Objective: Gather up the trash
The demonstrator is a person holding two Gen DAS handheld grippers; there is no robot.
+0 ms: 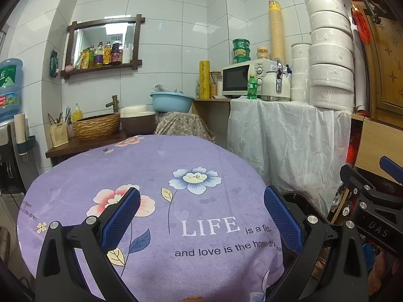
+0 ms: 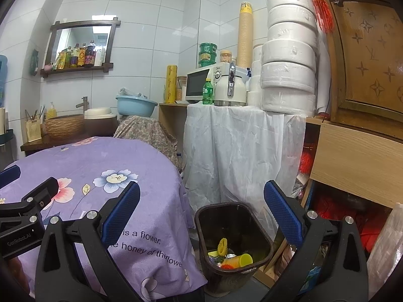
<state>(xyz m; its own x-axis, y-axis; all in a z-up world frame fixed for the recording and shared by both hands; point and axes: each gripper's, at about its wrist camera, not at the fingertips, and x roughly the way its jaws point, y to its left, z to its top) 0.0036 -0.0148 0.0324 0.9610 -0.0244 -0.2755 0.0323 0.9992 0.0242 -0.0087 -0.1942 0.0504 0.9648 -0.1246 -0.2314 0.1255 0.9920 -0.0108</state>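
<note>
Your left hand-held gripper [image 1: 201, 222] hovers over the round surface [image 1: 151, 176], its blue fingers [image 1: 121, 220] spread wide and holding nothing. The purple floral cloth [image 1: 88, 171] covering the surface carries printed text and no loose items. Behind it, a basket-textured basin [image 1: 97, 125] sits under a tap [image 1: 113, 102], and a blue bowl [image 1: 172, 102] rests on a covered object. A mirror shelf [image 1: 100, 47] above holds bottles.

Your right hand-held gripper [image 2: 201, 222] hangs beside the surface's right edge, above the bin [image 2: 233, 246], its jaws likewise spread and empty. The dark bin stands on the floor, just beside the hanging cloth. The trash [image 2: 231, 255] lies at the bin's bottom: a yellow cup [image 2: 241, 260] on its side, a yellow mesh piece [image 2: 222, 245] standing upright, and smaller scraps you cannot tell apart.

Further right, a white-draped counter [image 2: 239, 138] bears a microwave [image 2: 199, 85], a green bottle [image 2: 207, 91], a kettle [image 2: 230, 89] and stacked white rolls [image 2: 289, 50]. A wooden cabinet [image 2: 365, 75] fills the far right.
</note>
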